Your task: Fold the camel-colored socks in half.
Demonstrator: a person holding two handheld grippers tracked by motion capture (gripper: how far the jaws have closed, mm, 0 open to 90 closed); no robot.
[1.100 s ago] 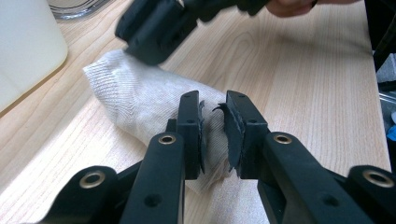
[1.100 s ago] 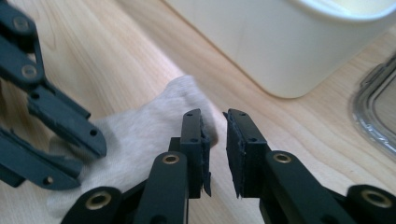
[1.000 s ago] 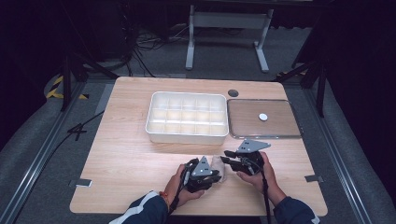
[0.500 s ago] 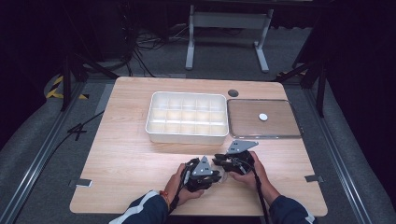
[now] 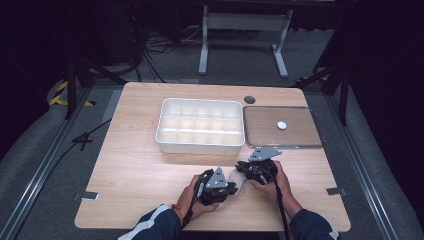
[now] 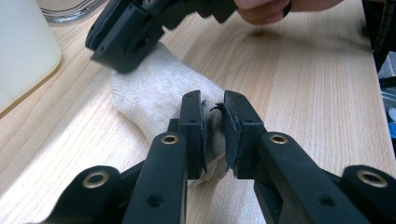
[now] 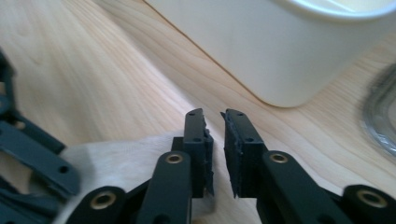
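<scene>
Ribbed cream sock (image 6: 159, 100) on pale woodgrain table (image 6: 289, 88), left hand-held gripper (image 6: 213, 128) pinching it, right hand-held gripper (image 7: 214, 140) closing on it.

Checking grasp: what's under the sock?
Bare wooden table shows around the pale sock. Left gripper pinches one end, right gripper presses the other; anything beneath the cloth is covered.

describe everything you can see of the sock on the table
The sock is off-white with a fine ribbed knit, soft and a little rumpled. It lies flat on the wooden table, in front of the white compartment tray. The left gripper pinches a fold at one end, jaws shut on the cloth. The right gripper presses on the other end; its jaws have just been closing, and in the right gripper view they stand nearly together at the sock's edge.
</scene>
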